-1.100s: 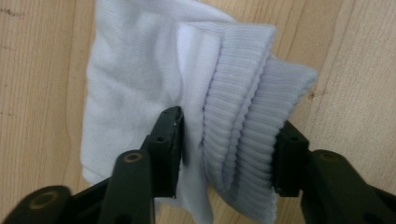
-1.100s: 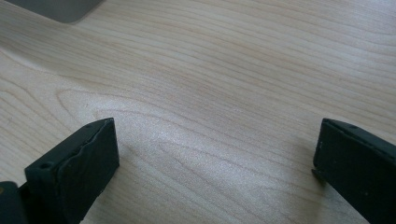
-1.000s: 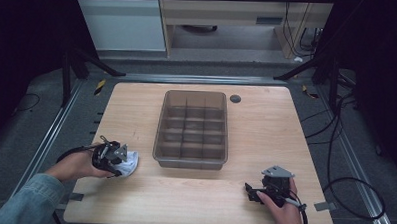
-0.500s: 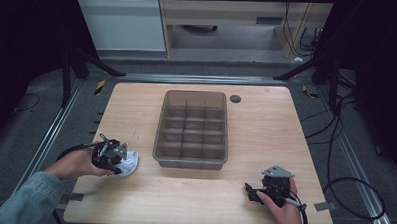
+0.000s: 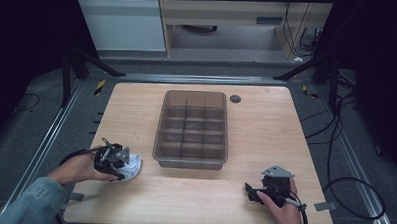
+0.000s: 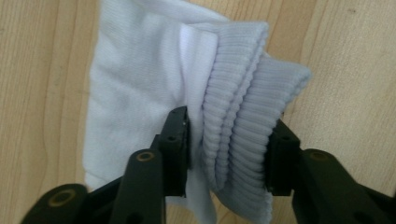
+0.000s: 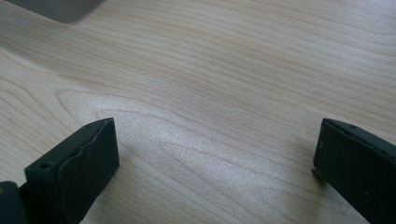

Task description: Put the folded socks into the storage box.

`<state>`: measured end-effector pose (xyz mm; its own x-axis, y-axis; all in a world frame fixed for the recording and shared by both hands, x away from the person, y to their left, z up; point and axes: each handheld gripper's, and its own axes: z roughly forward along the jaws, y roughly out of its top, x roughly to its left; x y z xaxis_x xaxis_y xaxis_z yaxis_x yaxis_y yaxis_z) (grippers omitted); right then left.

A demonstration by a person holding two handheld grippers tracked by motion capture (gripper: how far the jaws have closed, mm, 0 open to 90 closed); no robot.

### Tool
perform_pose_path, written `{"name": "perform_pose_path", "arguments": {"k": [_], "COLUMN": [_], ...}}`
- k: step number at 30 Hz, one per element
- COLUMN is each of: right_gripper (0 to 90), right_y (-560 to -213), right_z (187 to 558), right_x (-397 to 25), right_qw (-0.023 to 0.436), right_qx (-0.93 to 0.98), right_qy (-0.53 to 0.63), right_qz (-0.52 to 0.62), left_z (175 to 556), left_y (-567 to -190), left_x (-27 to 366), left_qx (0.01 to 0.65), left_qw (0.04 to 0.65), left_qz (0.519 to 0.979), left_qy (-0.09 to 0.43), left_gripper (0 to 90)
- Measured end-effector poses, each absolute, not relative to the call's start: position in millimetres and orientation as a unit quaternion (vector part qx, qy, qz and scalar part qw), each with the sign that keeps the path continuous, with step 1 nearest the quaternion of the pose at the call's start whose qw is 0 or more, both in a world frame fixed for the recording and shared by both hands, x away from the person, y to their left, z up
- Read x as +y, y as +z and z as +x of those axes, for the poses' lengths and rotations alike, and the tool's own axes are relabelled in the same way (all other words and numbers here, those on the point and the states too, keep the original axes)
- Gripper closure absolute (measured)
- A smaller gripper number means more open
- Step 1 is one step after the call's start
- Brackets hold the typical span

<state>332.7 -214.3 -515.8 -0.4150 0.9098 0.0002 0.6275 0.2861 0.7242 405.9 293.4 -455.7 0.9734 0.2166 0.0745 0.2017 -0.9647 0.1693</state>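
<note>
Left gripper view showed my left tool (image 6: 227, 151) clamped across the folded white ribbed sock's (image 6: 187, 93) cuff; the grey divided plastic bin (image 5: 192, 129) lay to its right, my right tool (image 7: 215, 163) gaping idle.

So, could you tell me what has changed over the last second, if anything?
Hardly anything. The left gripper stays closed on the ribbed cuff of the white sock at the table's left front, with no clear shift. The right gripper rests open at the right front, and the divided bin sits unmoved in the middle.
</note>
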Motion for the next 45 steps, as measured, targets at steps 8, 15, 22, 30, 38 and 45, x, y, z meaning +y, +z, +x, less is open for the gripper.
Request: {"name": "perform_pose_path", "arguments": {"k": [8,15,22,30,38,45], "right_gripper": [0.3,0.3,0.3,0.4,0.3,0.3], "right_y": [-516,-516,-516,-516,-516,-516], "right_z": [333,333,333,333,333,333], "right_x": [-214,-214,-214,-214,-214,-214], "right_qw": [0.213,0.213,0.213,0.213,0.213,0.213], "right_qx": [0.773,0.774,0.773,0.773,0.773,0.773], "right_qy": [0.331,0.331,0.331,0.331,0.331,0.331], "right_qz": [0.496,0.496,0.497,0.497,0.497,0.497], "left_z": [395,394,400,401,400,408], "left_y": [-458,-458,-459,-462,-462,-458], "left_x": [287,276,272,271,271,278], "left_qx": [0.094,0.105,0.126,0.12,0.12,0.123], "left_qw": [0.077,0.092,0.086,0.081,0.082,0.098], "left_qz": [0.991,0.988,0.984,0.984,0.982,0.983], "left_qy": [0.059,0.072,0.088,0.104,0.124,0.092], "left_gripper": [37.9,30.7,43.4,50.0,63.4,67.1]}}
